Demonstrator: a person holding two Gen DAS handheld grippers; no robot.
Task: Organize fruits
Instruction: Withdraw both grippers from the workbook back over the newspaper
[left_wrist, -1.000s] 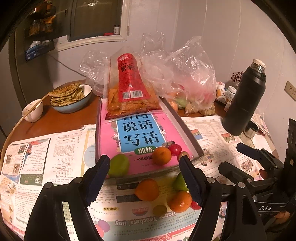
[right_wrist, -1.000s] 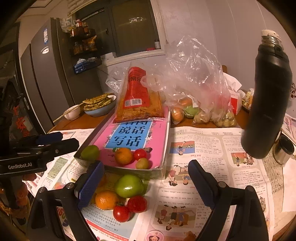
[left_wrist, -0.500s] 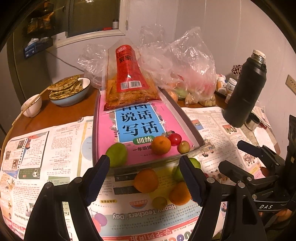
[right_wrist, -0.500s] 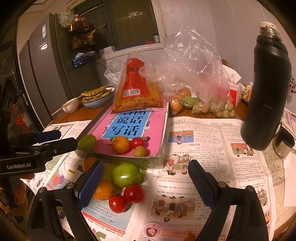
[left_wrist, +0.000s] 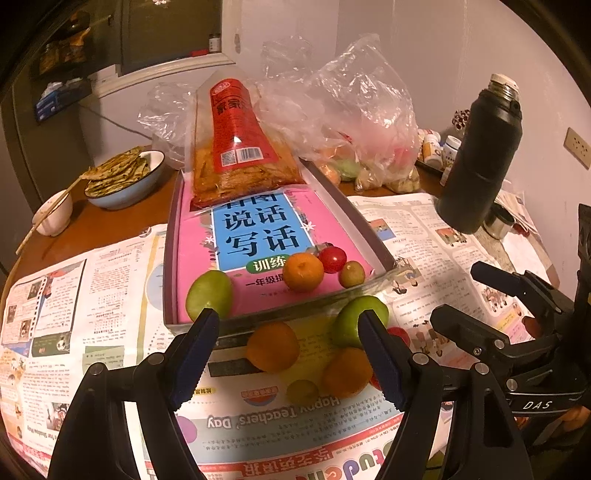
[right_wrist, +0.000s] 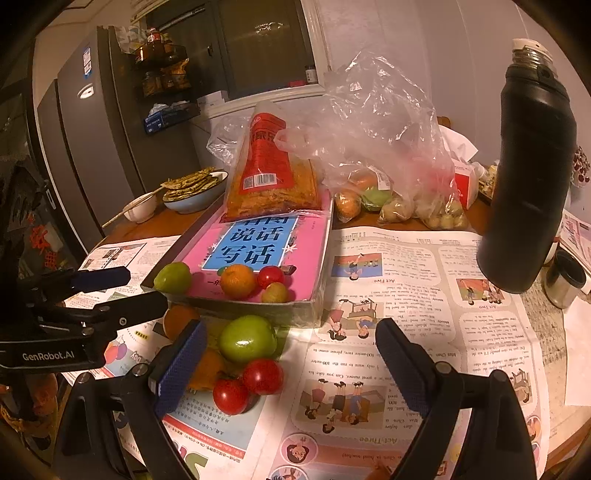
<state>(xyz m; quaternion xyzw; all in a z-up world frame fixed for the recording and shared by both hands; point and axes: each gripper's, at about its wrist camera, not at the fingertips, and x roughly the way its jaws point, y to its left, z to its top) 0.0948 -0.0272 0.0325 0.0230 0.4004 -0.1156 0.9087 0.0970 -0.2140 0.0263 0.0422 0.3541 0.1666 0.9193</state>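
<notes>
Left gripper (left_wrist: 288, 332): jaws apart, nothing held, poised over the loose fruit at the near edge of the tray (left_wrist: 369, 225). Right gripper (right_wrist: 288, 350): jaws apart, empty, to the right of the same pile.

Between the left jaws lie an orange (left_wrist: 272, 346), a second orange (left_wrist: 347, 373) and a small green fruit (left_wrist: 302, 392), all on the newspaper (left_wrist: 110, 280) covering the surface. A green apple (left_wrist: 356, 319) sits just behind the right-hand jaw.

In the tray, on the pink book (left_wrist: 258, 236): a green fruit (left_wrist: 208, 295) at the near left, then an orange (left_wrist: 303, 271), a tomato (left_wrist: 332, 259) and a small olive-coloured fruit (left_wrist: 351, 274) grouped together. A snack bag (left_wrist: 236, 147) occupies the far end.

Judgement: four fruits placed, six visible loose; less than half done.

The right view shows two tomatoes (right_wrist: 262, 376) (right_wrist: 231, 396) near the apple (right_wrist: 247, 339); the left view shows barely a red sliver of them. The left view shows the small green fruit, which the right view does not show. The right view also shows a fridge (right_wrist: 92, 147) at the far left. A black flask (right_wrist: 528, 177) stands at right; bagged produce (right_wrist: 388, 199) lies beyond the tray.
</notes>
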